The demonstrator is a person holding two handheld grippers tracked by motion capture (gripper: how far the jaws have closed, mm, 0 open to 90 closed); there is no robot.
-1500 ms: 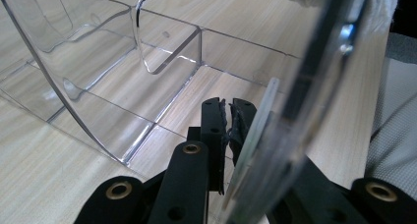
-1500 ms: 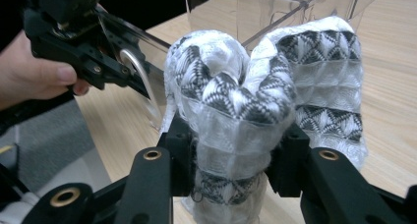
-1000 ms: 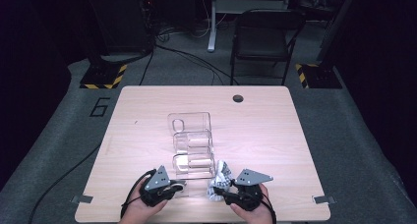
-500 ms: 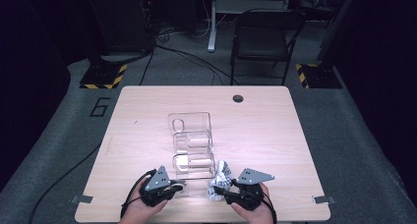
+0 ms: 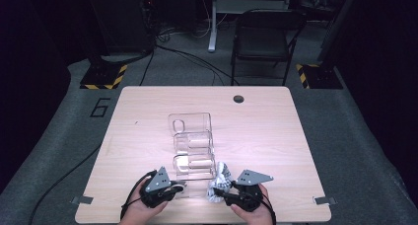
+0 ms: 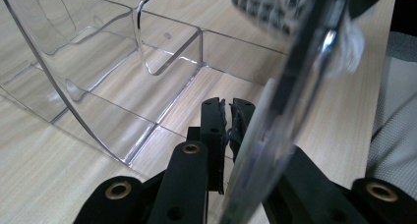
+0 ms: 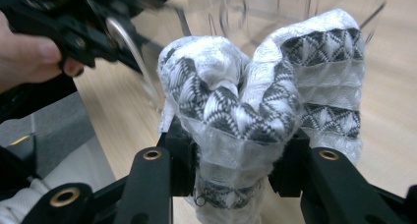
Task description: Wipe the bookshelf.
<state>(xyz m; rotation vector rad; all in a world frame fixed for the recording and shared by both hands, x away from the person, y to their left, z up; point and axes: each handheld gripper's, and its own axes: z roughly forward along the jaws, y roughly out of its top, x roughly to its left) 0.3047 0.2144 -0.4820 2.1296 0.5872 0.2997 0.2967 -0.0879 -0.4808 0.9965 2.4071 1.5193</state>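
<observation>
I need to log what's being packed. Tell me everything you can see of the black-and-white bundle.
The bundle is soft white fabric with black zigzag patterns, sealed in thin clear plastic and folded into two lobes. The right hand-held gripper clamps its lower part, holding it upright above the table's near edge, beside the clear organiser.

Black grippers, brass-ringed screw holes, grey three-cornered plates.

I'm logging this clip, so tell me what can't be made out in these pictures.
- Left claw, left gripper view: the clear organizer's wall crosses its right jaw.
- Black-and-white fabric bundle, right gripper view: its lower end sits behind the right claw.
- High view: bundle's pattern too small.
</observation>
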